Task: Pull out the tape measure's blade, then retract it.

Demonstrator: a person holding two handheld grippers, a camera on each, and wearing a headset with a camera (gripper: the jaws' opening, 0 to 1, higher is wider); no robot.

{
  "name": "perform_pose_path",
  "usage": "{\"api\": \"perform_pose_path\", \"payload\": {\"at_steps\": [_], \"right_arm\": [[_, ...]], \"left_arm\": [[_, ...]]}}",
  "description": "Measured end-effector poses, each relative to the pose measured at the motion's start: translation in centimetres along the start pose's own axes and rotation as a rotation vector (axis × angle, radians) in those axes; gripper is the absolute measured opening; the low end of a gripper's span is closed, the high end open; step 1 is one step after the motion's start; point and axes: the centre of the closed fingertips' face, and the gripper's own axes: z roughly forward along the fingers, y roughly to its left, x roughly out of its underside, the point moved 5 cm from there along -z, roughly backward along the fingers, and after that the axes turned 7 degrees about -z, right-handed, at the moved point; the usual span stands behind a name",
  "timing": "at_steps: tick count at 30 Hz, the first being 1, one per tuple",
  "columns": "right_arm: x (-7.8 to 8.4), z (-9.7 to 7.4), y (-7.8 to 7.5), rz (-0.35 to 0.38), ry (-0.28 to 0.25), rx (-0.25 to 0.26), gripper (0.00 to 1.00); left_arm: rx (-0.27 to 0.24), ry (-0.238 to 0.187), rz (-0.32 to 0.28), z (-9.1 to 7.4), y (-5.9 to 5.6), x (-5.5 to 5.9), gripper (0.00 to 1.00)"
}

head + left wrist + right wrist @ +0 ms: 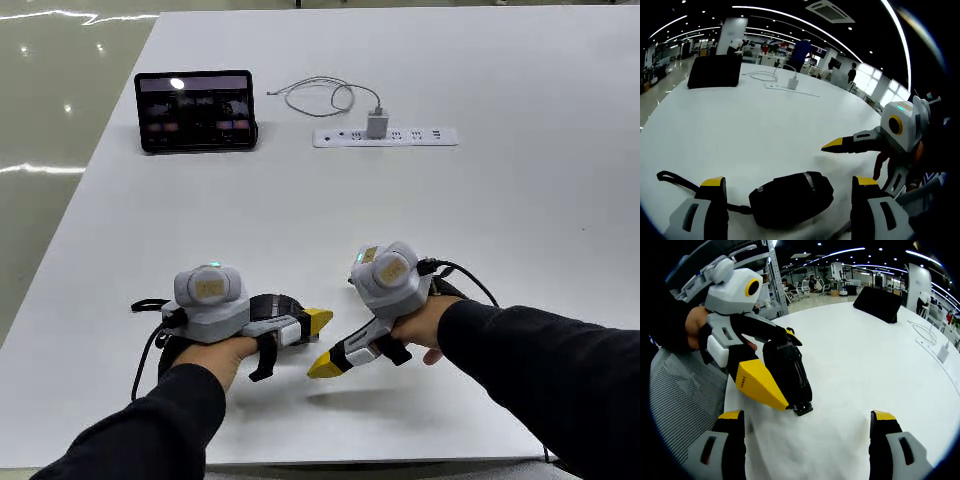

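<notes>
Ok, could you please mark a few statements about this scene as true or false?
1. The tape measure lies between the left gripper's fingers. True.
2. Its blade is pulled out. False: the blade is in, with just its end hook showing.
3. The right gripper grips the tape measure. False: the right gripper is open, holding nothing.
4. A charger sits in the power strip. True.

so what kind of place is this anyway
Probably an open-plan office or lab floor: a large white worktable with a tablet and a power strip on it, and beyond it desks and chairs under long ceiling light strips.
</notes>
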Motion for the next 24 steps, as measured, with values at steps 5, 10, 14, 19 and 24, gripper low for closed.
{"api": "perform_pose_path", "payload": {"at_steps": [5, 10, 14, 19, 24], "right_arm": [[1.2, -1.4, -0.4, 0.018, 0.000, 0.039, 1.00], [3.0, -3.2, -0.8, 0.046, -0.010, 0.088, 1.00], [4.2, -5.4, -0.7, 0.065, -0.037, 0.139, 1.00], [5.8, -8.5, -0.7, 0.096, -0.076, 0.193, 1.00], [7.5, -11.2, -0.6, 0.113, -0.085, 0.238, 1.00]], "left_arm": [[0.030, 0.036, 0.169, -0.7, 0.8, 0.6, 1.00], [0.062, 0.041, 0.340, -1.8, 1.0, 0.5, 1.00], [0.096, 0.045, 0.314, -2.8, 1.6, 0.7, 1.00], [0.115, 0.055, 0.316, -4.0, 2.5, 1.2, 1.00], [0.129, 0.045, 0.332, -5.3, 3.5, 1.3, 1.00]]}}
